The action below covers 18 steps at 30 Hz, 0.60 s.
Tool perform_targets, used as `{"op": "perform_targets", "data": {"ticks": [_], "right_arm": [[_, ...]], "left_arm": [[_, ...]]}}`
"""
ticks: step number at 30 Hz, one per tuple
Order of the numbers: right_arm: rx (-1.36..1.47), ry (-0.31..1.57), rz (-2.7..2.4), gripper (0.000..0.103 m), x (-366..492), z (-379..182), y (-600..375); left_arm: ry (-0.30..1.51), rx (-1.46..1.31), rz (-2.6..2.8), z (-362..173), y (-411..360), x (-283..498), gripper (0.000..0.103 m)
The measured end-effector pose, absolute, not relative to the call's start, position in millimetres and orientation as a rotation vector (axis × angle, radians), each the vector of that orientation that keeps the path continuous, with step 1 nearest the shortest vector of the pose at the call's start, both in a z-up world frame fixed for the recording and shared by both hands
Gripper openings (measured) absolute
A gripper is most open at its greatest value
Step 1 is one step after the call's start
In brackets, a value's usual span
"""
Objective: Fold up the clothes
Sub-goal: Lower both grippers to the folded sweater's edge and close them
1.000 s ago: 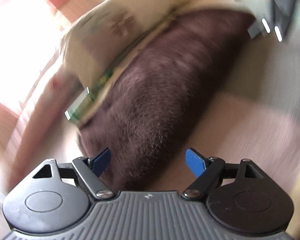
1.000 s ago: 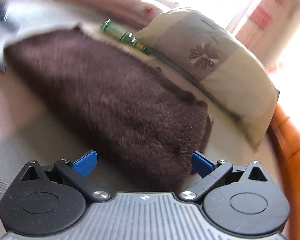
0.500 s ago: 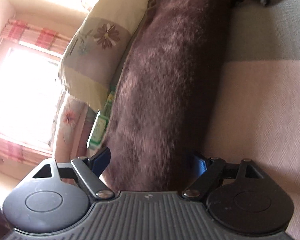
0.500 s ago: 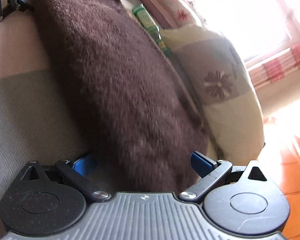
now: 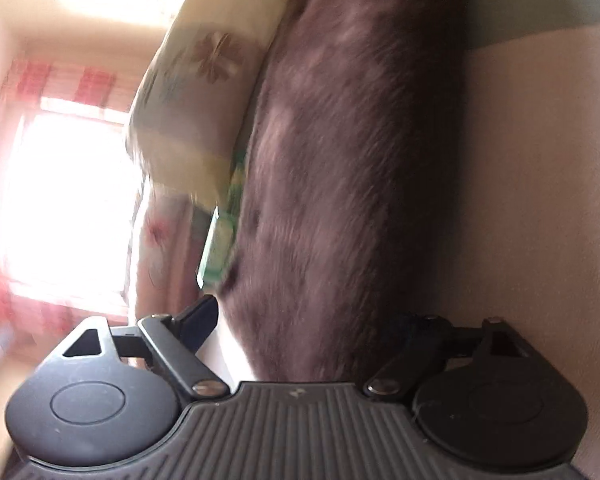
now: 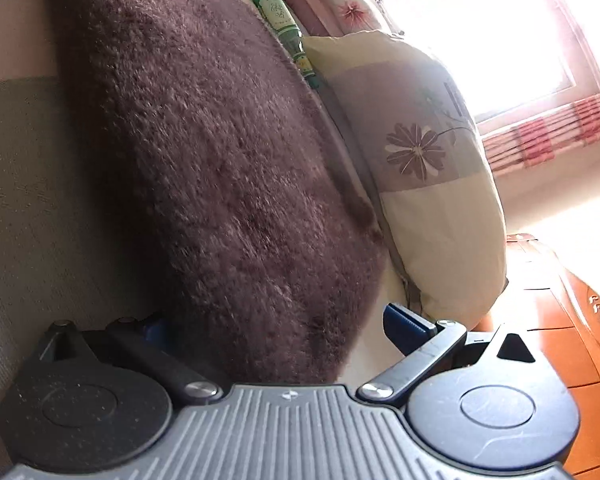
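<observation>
With my left gripper (image 5: 300, 322) and right gripper (image 6: 276, 326) spread wide around the fuzzy brown garment's (image 6: 204, 152) ends, I fear thick pile slipping—or snagging the bedspread (image 6: 24, 184)—on closing.

A flowered cream-and-mauve pillow (image 6: 432, 184) lies beside a green bottle (image 6: 282, 20) on the bed (image 6: 16, 168), near a bright window (image 6: 496, 36).

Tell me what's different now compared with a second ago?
Both grippers moved in on the fuzzy dark brown garment: a second ago it lay ahead of their open jaws, now its near edge sits between them. The left gripper and right gripper remain open, not clamped. The cream floral pillow and green bottle stayed beside the garment.
</observation>
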State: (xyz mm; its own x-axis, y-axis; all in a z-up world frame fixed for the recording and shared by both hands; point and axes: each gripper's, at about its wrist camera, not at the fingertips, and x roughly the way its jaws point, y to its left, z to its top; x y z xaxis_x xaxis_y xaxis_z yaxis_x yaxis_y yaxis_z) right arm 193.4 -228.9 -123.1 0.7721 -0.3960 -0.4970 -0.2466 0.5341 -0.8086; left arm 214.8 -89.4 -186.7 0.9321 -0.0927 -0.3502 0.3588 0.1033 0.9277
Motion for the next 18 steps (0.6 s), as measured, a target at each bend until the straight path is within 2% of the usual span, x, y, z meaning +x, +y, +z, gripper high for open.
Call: {"op": "perform_targets", "data": {"ticks": [2, 4, 9, 13, 15, 17, 18], "right_arm": [[-1.048, 0.704, -0.091, 0.089, 194, -125, -225], [-1.068, 0.693, -0.084, 0.074, 194, -128, -221], [-1.119, 0.665, -0.066, 0.071, 194, -133, -210], [-1.171, 0.646, -0.070, 0.086, 200, -134, -213], [-1.179, 0.649, -0.073, 0.085, 207, -135, -215], [-1.209, 0.656, -0.060, 0.078, 205, -142, -208], [-1.225, 0.660, -0.053, 0.061, 203, -145, -204]], "left_arm": [[0.203, 1.483, -0.371, -194, -101, 209, 0.053], [0.197, 1.532, -0.392, -201, -106, 204, 0.041], [0.228, 1.497, -0.381, -199, -97, 207, 0.043], [0.233, 1.509, -0.369, -200, -94, 209, 0.044], [0.235, 1.515, -0.366, -201, -97, 211, 0.041], [0.242, 1.512, -0.356, -204, -102, 213, 0.034], [0.246, 1.510, -0.351, -206, -105, 214, 0.030]]}}
